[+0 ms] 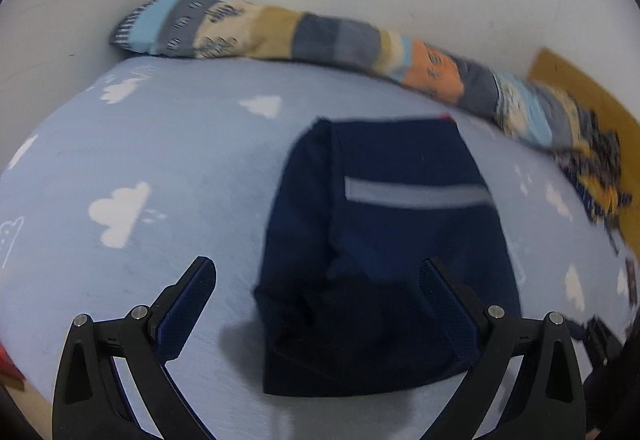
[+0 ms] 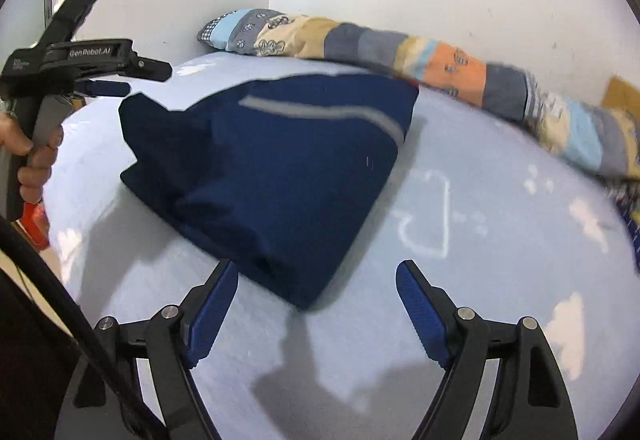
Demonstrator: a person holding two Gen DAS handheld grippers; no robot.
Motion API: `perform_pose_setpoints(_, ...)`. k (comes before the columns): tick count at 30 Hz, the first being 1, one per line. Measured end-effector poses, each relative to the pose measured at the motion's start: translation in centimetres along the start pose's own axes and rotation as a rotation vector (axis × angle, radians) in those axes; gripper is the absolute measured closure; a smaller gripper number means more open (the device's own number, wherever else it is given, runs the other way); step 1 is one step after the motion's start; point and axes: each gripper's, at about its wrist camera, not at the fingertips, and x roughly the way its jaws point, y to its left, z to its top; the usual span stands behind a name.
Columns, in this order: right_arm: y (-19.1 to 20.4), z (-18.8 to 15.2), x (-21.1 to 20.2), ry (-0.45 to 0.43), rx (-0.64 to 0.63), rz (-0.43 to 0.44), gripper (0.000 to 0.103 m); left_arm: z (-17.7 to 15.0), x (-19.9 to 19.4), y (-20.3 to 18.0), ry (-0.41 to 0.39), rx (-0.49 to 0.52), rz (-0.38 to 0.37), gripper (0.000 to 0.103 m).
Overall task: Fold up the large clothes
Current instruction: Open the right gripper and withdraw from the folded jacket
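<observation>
I see the folded navy garment [image 2: 280, 168] lying on my light blue cloud-print sheet [image 2: 500, 280], a grey stripe across its upper part. From my right gripper [image 2: 316, 304] it sits at about eleven o'clock, one corner reaching between the widely spread, empty jaws. My left gripper [image 1: 320, 304] also stands wide with nothing clamped (the cloth lies under its right finger). In the right view that tool reads "GenRobot.AI" at ten o'clock. A patchwork quilt [image 1: 320, 36] lines the wall at twelve.
</observation>
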Motion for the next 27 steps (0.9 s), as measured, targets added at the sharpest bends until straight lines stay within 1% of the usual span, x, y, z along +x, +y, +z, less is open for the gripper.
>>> perform_pose_setpoints(2, -0.3, 0.0, 1.0, 0.020, 0.008, -0.015, 0.019, -0.5, 1.0, -0.4, 0.030, 0.016, 0.008, 0.002)
perform_pose_setpoints(3, -0.1, 0.1, 1.1, 0.017, -0.001, -0.005, 0.019, -0.7, 1.4, -0.5, 0.042, 0.019, 0.010, 0.002)
perform_pose_setpoints(4, 0.4, 0.7, 1.9, 0.021, -0.016, -0.010, 0.019, -0.9, 1.9, -0.5, 0.053, 0.024, 0.014, 0.002)
perform_pose_setpoints(7, 1.4, 0.8, 3.2, 0.026, -0.101, -0.052, 0.019, -1.7, 3.5, -0.4, 0.090, 0.031, 0.043, 0.002)
perform_pose_setpoints(8, 1.7, 0.8, 3.8, 0.032, -0.118, -0.084, 0.027, -2.0, 3.9, -0.3, 0.108, 0.035, 0.063, 0.002)
perform_pose_setpoints(9, 0.5, 1.1, 4.6, 0.038, -0.108, -0.107, 0.034, -2.4, 4.6, -0.1, 0.132, 0.042, 0.105, 0.002)
perform_pose_setpoints(10, -0.5, 1.4, 5.2, 0.038, -0.077, -0.097, 0.036, -2.9, 5.2, 0.3, 0.157, 0.044, 0.133, 0.001)
perform_pose_setpoints(11, -1.5, 1.4, 5.2, 0.037, -0.028, -0.083, 0.034, -3.2, 5.6, 0.7, 0.176, 0.031, 0.136, 0.000)
perform_pose_setpoints(12, -2.6, 1.3, 5.3, 0.052, 0.029, -0.081, 0.032, -3.3, 5.8, 1.3, 0.189, 0.004, 0.121, 0.000)
perform_pose_setpoints(13, -3.6, 1.1, 5.6, 0.067, 0.076, -0.054, 0.032, -3.5, 5.8, 1.7, 0.201, -0.021, 0.110, 0.000)
perform_pose_setpoints(14, -4.6, 0.7, 6.1, 0.097, 0.138, -0.019, 0.026, -3.6, 5.8, 1.8, 0.209, -0.030, 0.104, 0.000)
perform_pose_setpoints(15, -6.3, -0.1, 7.0, 0.151, 0.256, 0.027, 0.025, -3.8, 5.7, 1.9, 0.214, -0.034, 0.104, 0.000)
perform_pose_setpoints(16, -7.3, -0.7, 7.4, 0.170, 0.338, 0.075, 0.024, -4.0, 5.5, 1.9, 0.215, -0.036, 0.108, 0.000)
perform_pose_setpoints(17, -7.6, -0.9, 7.3, 0.168, 0.368, 0.094, 0.024, -4.0, 5.1, 1.8, 0.211, -0.037, 0.117, 0.000)
perform_pose_setpoints(19, -6.8, -0.2, 6.7, 0.179, 0.317, 0.057, 0.025, -3.6, 3.7, 1.5, 0.191, -0.027, 0.126, 0.000)
perform_pose_setpoints(20, -6.6, 0.0, 6.2, 0.182, 0.318, 0.057, 0.028, -3.4, 2.8, 1.3, 0.168, -0.016, 0.123, 0.000)
perform_pose_setpoints(22, -6.3, 0.3, 4.6, 0.174, 0.319, 0.071, 0.029, -2.5, 0.0, 1.1, 0.058, -0.003, 0.122, 0.000)
perform_pose_setpoints(23, -6.1, 0.7, 3.5, 0.151, 0.310, 0.081, 0.031, -2.2, -1.1, 1.0, 0.003, -0.005, 0.123, 0.000)
perform_pose_setpoints(24, -5.9, 1.1, 2.5, 0.112, 0.301, 0.084, 0.033, -1.8, -2.0, 0.9, -0.049, -0.011, 0.105, 0.000)
perform_pose_setpoints(25, -5.8, 1.6, 1.6, 0.078, 0.295, 0.082, 0.040, -1.5, -2.5, 0.8, -0.087, -0.027, 0.075, 0.000)
perform_pose_setpoints(26, -5.6, 2.5, 0.9, 0.023, 0.292, 0.104, 0.050, -1.3, -2.5, 0.7, -0.099, -0.040, 0.051, 0.000)
perform_pose_setpoints(27, -5.5, 2.9, 0.7, -0.001, 0.284, 0.120, 0.056, -1.1, -2.2, 0.4, -0.102, -0.054, 0.017, 0.000)
